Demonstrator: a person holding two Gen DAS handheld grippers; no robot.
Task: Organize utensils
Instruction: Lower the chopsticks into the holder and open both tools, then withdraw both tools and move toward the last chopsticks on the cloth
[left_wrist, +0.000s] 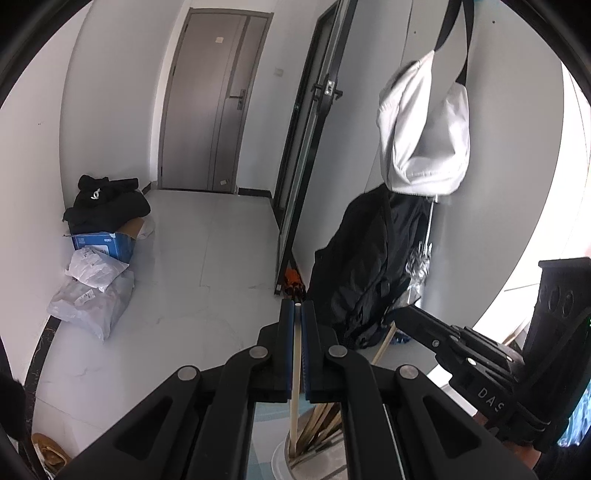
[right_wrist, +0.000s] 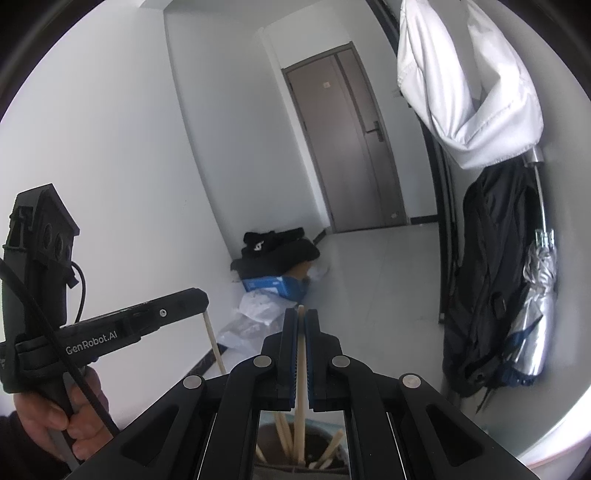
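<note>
In the left wrist view my left gripper (left_wrist: 295, 306) is shut on a pale chopstick (left_wrist: 294, 369) held upright. Its lower end reaches into a white-rimmed holder (left_wrist: 279, 458) with several wooden chopsticks. My right gripper (left_wrist: 400, 315) shows at the right with a stick (left_wrist: 384, 345) hanging from its tip. In the right wrist view my right gripper (right_wrist: 301, 314) is shut on a wooden chopstick (right_wrist: 301, 369) above a dark holder (right_wrist: 319, 445) with several sticks. The left gripper (right_wrist: 203, 295) appears at the left, a chopstick (right_wrist: 214, 343) hanging below it, held by a hand (right_wrist: 74, 406).
Black clothes (left_wrist: 105, 203) lie on a blue box (left_wrist: 103, 247) beside plastic bags (left_wrist: 92, 295) on the pale floor. A white bag (left_wrist: 424, 125), a black jacket (left_wrist: 362, 266) and a silver umbrella (right_wrist: 535, 314) hang at the right wall. A grey door (left_wrist: 214, 103) stands behind.
</note>
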